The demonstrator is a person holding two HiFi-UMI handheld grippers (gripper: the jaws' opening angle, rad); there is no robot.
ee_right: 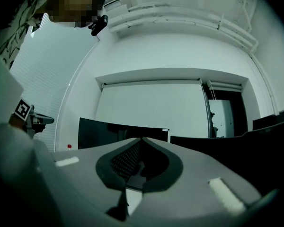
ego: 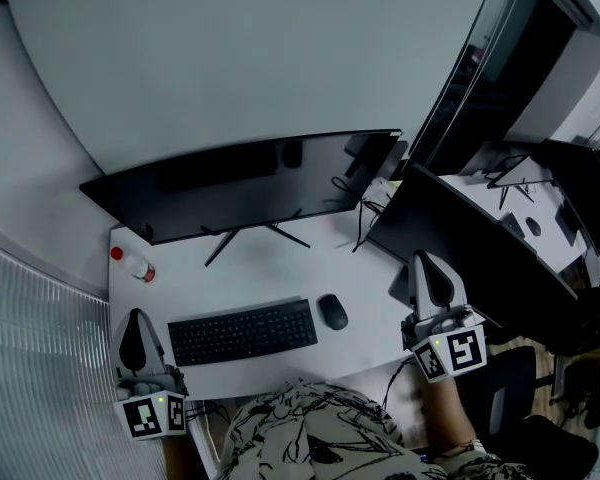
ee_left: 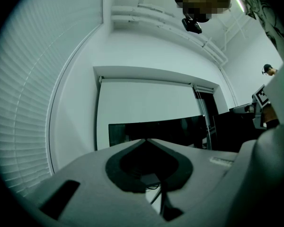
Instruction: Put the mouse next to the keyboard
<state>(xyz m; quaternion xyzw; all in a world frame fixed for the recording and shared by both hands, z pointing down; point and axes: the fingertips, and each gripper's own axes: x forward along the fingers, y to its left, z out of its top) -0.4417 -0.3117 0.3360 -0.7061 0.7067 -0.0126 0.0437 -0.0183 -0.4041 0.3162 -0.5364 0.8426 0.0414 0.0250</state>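
White desk (ego: 280, 258), is it? And what sort of room is round it?

— White, yes, a plain smooth top. A pale bare wall (ego: 230, 48) rises behind it, and slatted blinds (ego: 30, 348) run down the left side. To the right the room goes dark, with more furniture there that I can't make out clearly.

— Count the things for me.

— Two screens: one wide curved monitor (ego: 250, 183) on thin splayed legs at the back of the desk, and one second dark monitor (ego: 450, 238) angled at its right end. One black keyboard (ego: 242, 332) lies near the front edge. There is one black mouse (ego: 332, 311), one small bottle (ego: 135, 266) with a red cap at the back left corner, and one dark office chair (ego: 510, 388) low on the right.

— Where is the mouse exactly?

— On the desk just beside the keyboard's right end, a narrow strip of white between them.

— And the grippers?

— Two. The left gripper (ego: 134, 318) hovers at the desk's front left corner, beside the keyboard's left end. Its jaws are closed tip to tip with nothing in them. The right gripper (ego: 427, 260) is off the desk's right edge, well apart from the mouse. Its jaws are likewise pressed together and empty.
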